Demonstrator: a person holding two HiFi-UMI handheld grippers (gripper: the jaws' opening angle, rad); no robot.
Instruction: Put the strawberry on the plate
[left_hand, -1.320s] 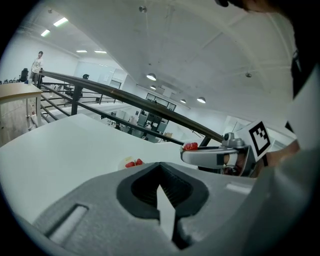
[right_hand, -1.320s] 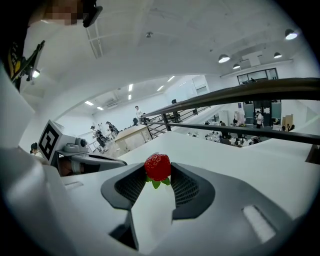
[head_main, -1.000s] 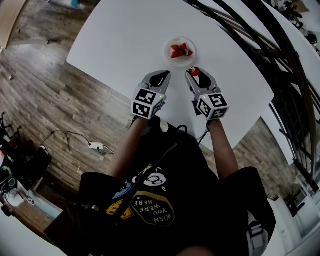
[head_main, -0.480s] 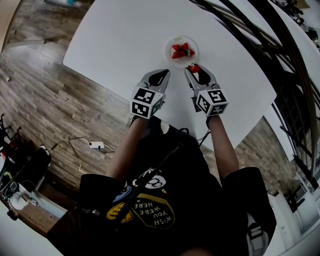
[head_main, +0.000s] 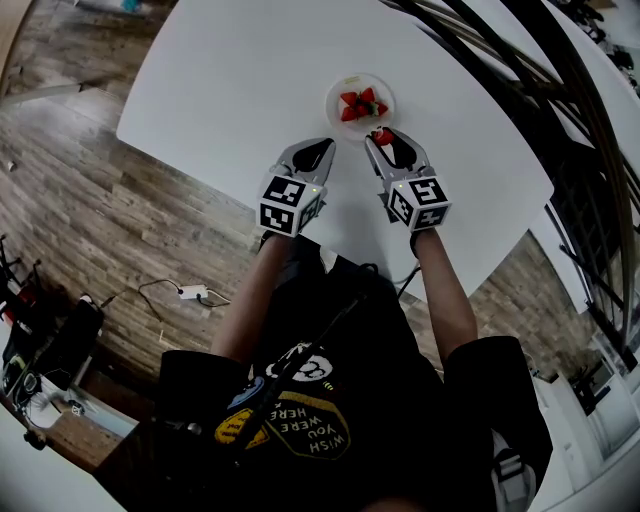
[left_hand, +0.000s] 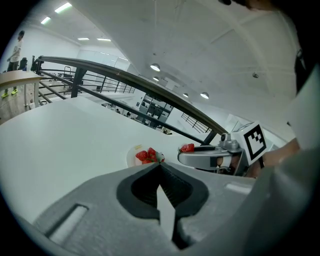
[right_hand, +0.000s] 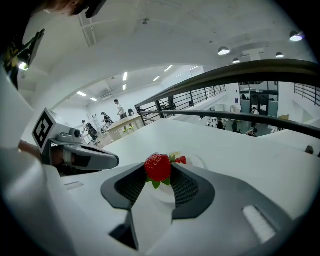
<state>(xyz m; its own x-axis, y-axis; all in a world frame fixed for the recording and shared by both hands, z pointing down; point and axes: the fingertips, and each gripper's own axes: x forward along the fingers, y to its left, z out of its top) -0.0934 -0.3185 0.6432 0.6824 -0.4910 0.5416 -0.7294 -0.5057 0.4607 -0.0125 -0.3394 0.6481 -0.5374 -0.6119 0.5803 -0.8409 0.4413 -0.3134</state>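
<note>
Red bit first: pinching the strawberry (right_hand: 158, 167) between the right gripper (head_main: 385, 143)'s jaws, hanging it just at the near rim of the plate (head_main: 338, 115), beside the other strawberries (head_main: 357, 104) lying there. Holding the left gripper (left_hand: 160, 170)'s jaws clenched together, empty, above the white table (head_main: 250, 90).

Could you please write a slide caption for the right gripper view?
Right gripper holds a strawberry between its jaws, near the plate on the white table.

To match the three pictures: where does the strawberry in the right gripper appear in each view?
Head view: strawberry at upper centre, just below the plate.
Left gripper view: strawberry right of centre, right of the plate.
Right gripper view: strawberry at centre, plate behind it.
Landmark: the plate.
</note>
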